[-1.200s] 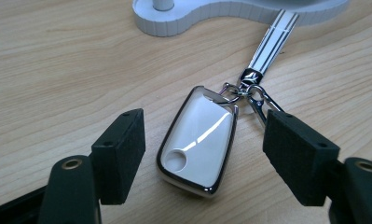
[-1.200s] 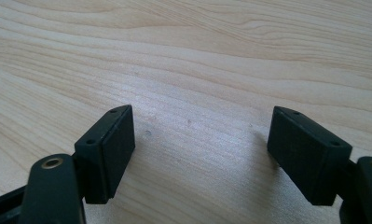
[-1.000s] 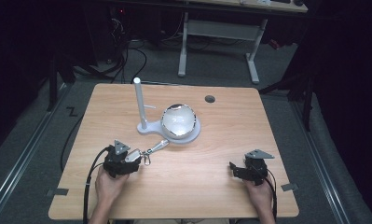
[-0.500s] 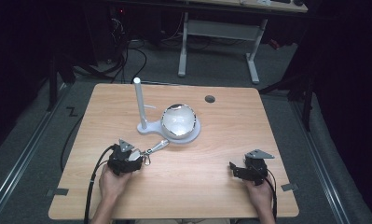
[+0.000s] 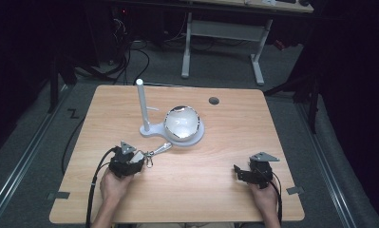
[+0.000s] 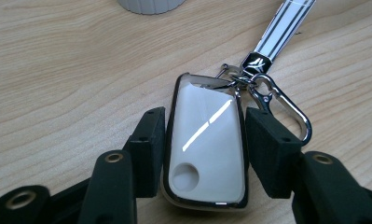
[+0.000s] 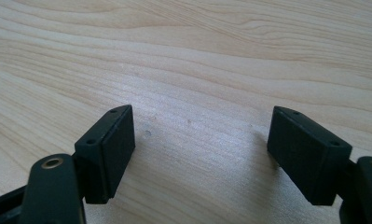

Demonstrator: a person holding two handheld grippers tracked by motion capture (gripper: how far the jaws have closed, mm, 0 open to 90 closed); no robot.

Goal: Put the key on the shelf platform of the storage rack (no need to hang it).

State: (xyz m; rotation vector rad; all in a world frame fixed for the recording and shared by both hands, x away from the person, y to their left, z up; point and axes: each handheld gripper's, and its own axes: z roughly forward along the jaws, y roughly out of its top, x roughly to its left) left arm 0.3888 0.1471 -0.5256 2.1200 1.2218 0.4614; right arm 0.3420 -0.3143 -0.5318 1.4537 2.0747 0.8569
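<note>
A white key fob (image 6: 205,161) with a chrome rim lies flat on the wooden table (image 5: 215,137). A silver carabiner (image 6: 286,109) and a striped strap (image 6: 286,25) are clipped to its far end. My left gripper (image 6: 204,135) is shut on the fob, one black pad pressed against each long side. From above, the left gripper (image 5: 140,160) sits at the front left, and the carabiner and strap (image 5: 159,149) trail toward the stand. My right gripper (image 5: 238,172) rests at the front right, open, with only bare wood between its pads (image 7: 109,149).
A white stand (image 5: 151,129) with an upright post (image 5: 141,102) and a shiny round dome (image 5: 181,123) sits mid-table, just beyond the fob. A dark cable hole (image 5: 213,100) is near the far edge. A desk frame (image 5: 222,33) stands on the floor behind.
My left gripper has edged a little to the right and settled around the key fob. The right gripper has stayed where it was.
</note>
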